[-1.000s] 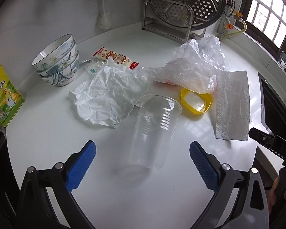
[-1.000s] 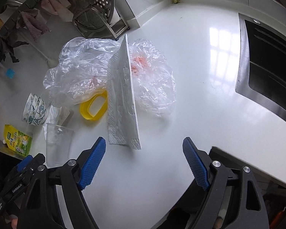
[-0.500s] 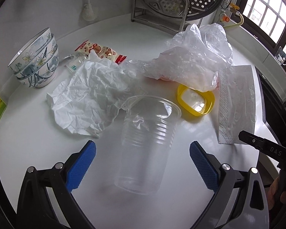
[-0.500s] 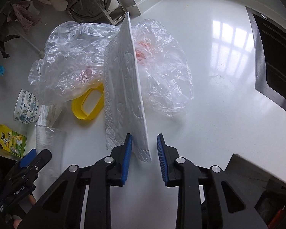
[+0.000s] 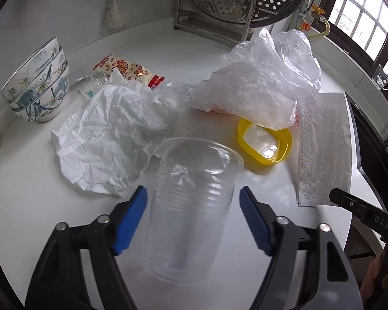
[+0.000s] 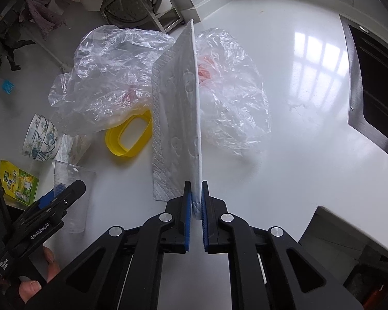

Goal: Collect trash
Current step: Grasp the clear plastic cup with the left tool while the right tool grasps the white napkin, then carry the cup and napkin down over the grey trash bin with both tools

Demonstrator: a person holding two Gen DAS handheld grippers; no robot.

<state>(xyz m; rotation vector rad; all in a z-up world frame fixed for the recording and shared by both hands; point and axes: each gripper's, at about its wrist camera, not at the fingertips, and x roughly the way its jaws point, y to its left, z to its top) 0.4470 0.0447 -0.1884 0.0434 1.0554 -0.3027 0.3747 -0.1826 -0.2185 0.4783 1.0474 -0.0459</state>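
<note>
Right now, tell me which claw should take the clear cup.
Left. The left claw is open around the clear cup; the right claw is shut on the folded napkin.

The right tongs (image 6: 196, 206), spread wide a second ago, closed onto the near edge of the white napkin (image 6: 177, 118). The left tongs (image 5: 192, 204) moved forward and narrowed around the clear plastic cup (image 5: 191, 206), blue pads just beside its walls.
</note>
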